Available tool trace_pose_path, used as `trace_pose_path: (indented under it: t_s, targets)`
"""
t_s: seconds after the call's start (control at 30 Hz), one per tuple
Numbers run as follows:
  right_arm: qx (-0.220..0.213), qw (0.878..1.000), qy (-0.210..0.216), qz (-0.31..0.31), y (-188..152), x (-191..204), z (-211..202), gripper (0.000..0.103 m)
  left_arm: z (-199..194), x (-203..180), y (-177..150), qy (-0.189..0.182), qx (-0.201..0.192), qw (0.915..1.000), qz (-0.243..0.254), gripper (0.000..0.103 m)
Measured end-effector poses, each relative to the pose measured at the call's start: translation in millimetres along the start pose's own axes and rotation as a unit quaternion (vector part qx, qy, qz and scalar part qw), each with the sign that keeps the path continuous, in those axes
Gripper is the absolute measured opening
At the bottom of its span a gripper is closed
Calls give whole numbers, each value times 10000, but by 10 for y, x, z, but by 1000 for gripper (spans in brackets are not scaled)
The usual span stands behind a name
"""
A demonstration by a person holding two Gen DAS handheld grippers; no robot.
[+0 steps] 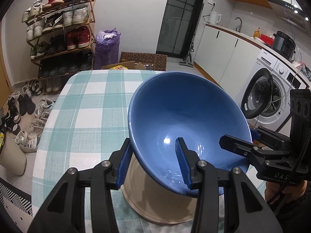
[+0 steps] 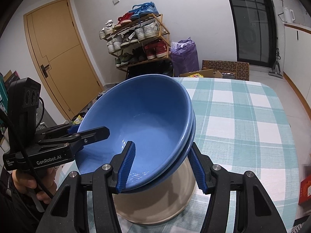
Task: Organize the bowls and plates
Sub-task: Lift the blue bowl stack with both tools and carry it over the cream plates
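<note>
A blue bowl (image 1: pixel 184 112) hangs tilted over the checked tablecloth (image 1: pixel 87 106). The right wrist view shows it nested in a second blue bowl (image 2: pixel 147 116), with two rims showing. My left gripper (image 1: pixel 153 141) is shut on the near rim, one pad inside the bowl and one outside. My right gripper (image 2: pixel 162 143) is shut on the opposite rim in the same way. Each gripper shows in the other's view, the right gripper (image 1: pixel 239 137) at the far right and the left gripper (image 2: pixel 90 130) at the left. A pale cream round vessel (image 1: pixel 155 198) stands on the cloth directly under the bowls; whether they touch it I cannot tell.
Beyond the table's far edge stand a shoe rack (image 1: pixel 60 31), a purple bag (image 1: pixel 107 46) and cardboard boxes (image 1: pixel 143 60). A washing machine (image 1: pixel 272 89) and kitchen counter run along the right. Loose shoes (image 1: pixel 23 108) lie on the floor. A wooden door (image 2: pixel 58 58) is at the left.
</note>
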State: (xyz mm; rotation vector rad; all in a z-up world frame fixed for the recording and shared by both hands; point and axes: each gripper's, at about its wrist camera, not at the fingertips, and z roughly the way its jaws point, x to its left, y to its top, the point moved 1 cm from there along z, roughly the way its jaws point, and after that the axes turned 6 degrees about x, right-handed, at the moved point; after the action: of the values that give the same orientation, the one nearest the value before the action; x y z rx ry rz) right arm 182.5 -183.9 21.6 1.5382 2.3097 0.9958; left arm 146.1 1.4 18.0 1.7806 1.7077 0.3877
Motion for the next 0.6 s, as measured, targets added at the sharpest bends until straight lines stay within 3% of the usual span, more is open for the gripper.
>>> trace_pose_path:
  t_s: [0.6]
  targets:
    - [301, 9995, 10, 36, -106, 43, 202, 57, 160, 111, -121, 15, 268, 9996, -88, 44]
